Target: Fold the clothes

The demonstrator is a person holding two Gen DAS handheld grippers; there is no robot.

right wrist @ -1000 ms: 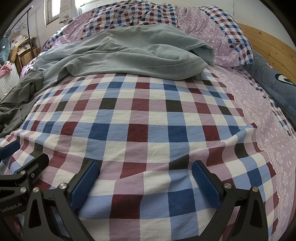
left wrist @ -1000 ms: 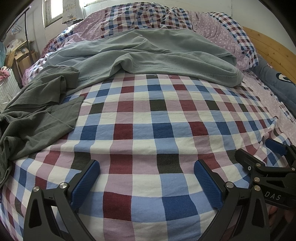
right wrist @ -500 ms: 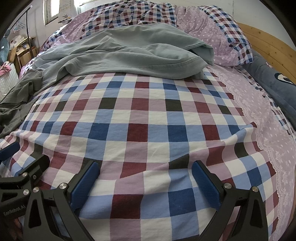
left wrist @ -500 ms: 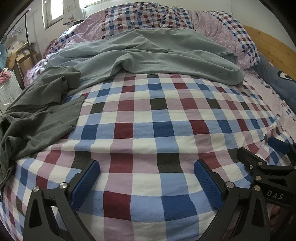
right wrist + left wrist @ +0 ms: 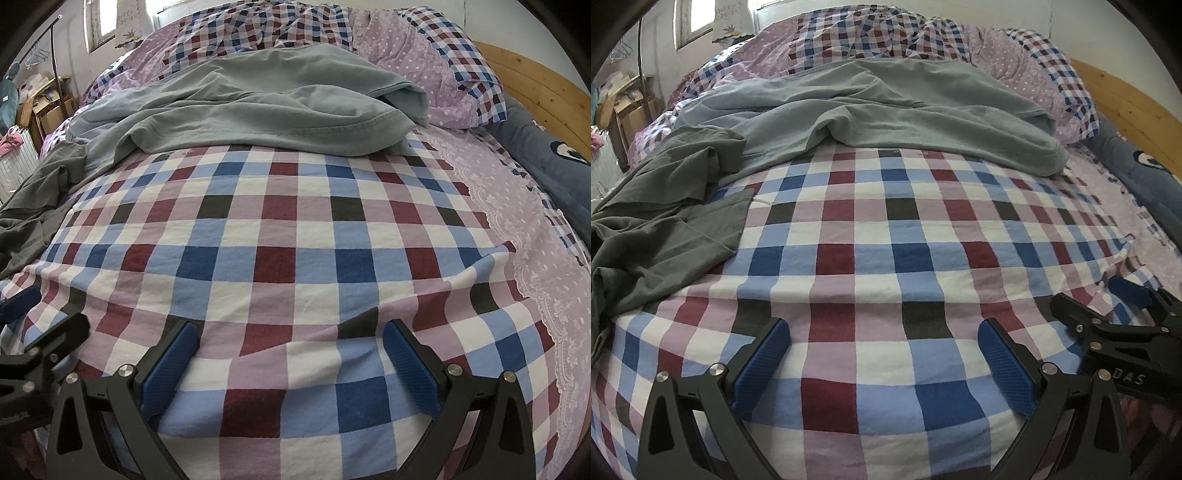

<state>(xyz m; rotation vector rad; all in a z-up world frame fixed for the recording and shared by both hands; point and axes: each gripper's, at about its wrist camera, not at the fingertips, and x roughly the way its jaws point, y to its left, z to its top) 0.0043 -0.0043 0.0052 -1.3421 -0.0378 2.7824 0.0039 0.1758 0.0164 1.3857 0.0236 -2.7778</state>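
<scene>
— Where are the clothes?

— A pale green top [image 5: 894, 110] lies rumpled toward the bed's [image 5: 886, 258] far edge; a dark grey garment [image 5: 665, 206] is crumpled at its left edge. Both soft knit, neither folded.

— And the tools?

— Left tool [image 5: 882, 354] and right tool [image 5: 290, 352] hover at the near edge, jaws spread, holding nothing (blue ribbed pads). Next, I'd judge: reach for a hem.
</scene>
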